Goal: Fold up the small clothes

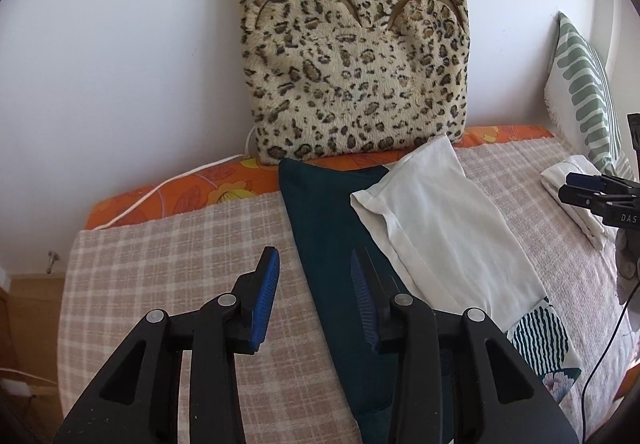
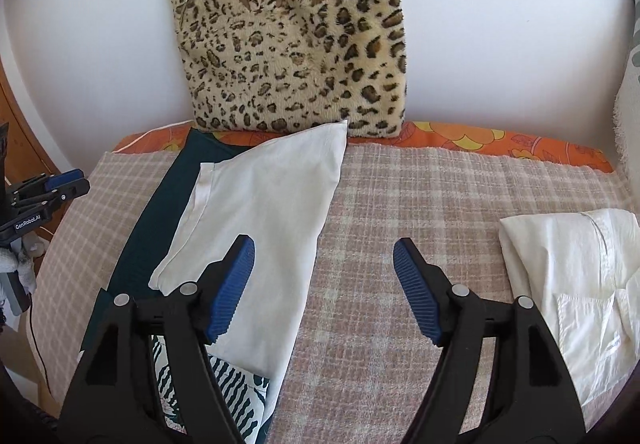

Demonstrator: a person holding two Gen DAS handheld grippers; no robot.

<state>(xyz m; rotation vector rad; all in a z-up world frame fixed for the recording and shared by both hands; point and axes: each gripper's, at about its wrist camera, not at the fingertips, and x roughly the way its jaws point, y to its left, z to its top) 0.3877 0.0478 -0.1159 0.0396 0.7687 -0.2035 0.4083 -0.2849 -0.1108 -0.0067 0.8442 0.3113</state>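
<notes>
Folded white garment laid on dark green cloth.
Left gripper partly parted, right gripper spread wide; nothing is held.

Bare plaid blanket between white garments; leopard cushion blocks rear.

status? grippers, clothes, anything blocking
Left gripper open, empty. Right gripper open wide, empty. White folded garment lies on dark green cloth; crumpled white garment waits right. Nothing blocking.
</notes>
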